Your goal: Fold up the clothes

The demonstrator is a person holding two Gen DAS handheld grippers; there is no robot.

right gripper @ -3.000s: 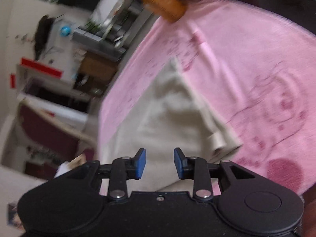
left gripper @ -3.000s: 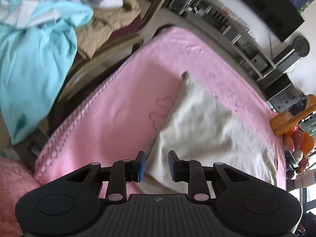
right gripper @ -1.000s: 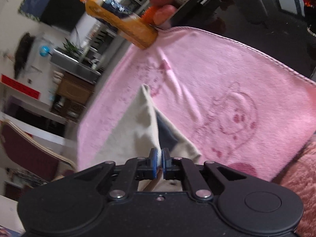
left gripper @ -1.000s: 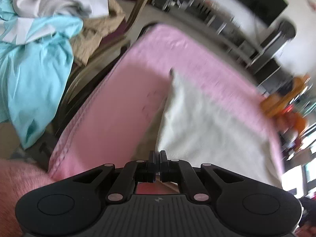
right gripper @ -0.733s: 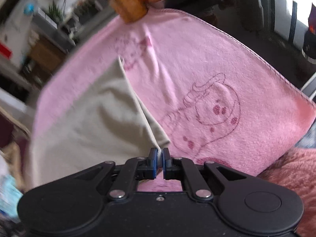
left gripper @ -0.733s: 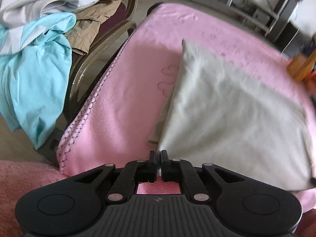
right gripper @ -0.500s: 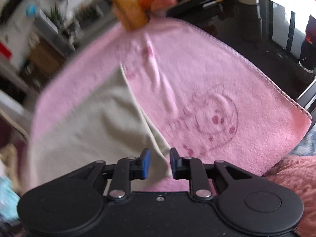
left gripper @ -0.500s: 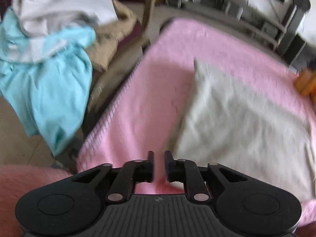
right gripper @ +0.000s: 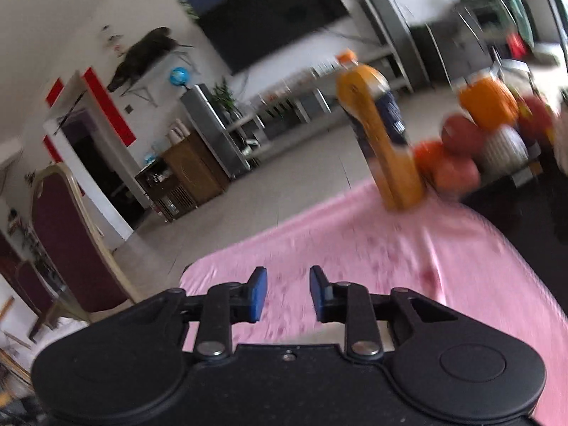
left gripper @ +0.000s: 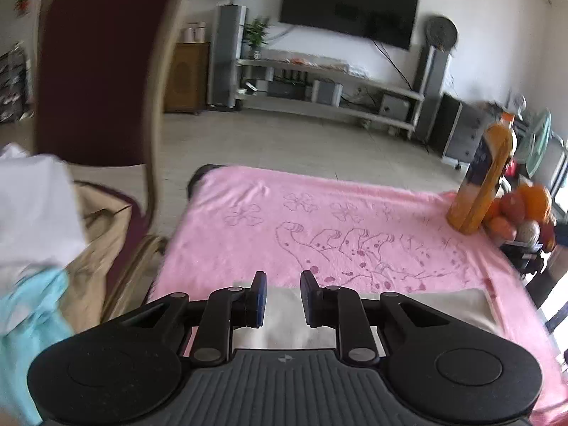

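Note:
A folded beige garment (left gripper: 458, 303) lies flat on the pink towel (left gripper: 355, 213), low in the left wrist view and partly hidden under the gripper body. My left gripper (left gripper: 283, 298) hovers above its near edge. Its jaws are opening, and the pads touch no cloth. In the blurred right wrist view, my right gripper (right gripper: 288, 293) is raised over the pink towel (right gripper: 408, 248). Its jaws are closing slightly and nothing is between them. Only a pale sliver of the garment (right gripper: 312, 335) shows under that gripper.
A maroon chair (left gripper: 96, 71) stands at the left with a pile of white, teal and tan clothes (left gripper: 32, 220) on its seat. An orange bottle (left gripper: 486, 181) and a tray of fruit (left gripper: 522, 209) stand at the towel's far right corner. A TV unit stands across the floor.
Both grippers were shut on the garment's near corners. They have let go, opened, risen and tilted up, so the room now shows. The garment stays folded on the towel.

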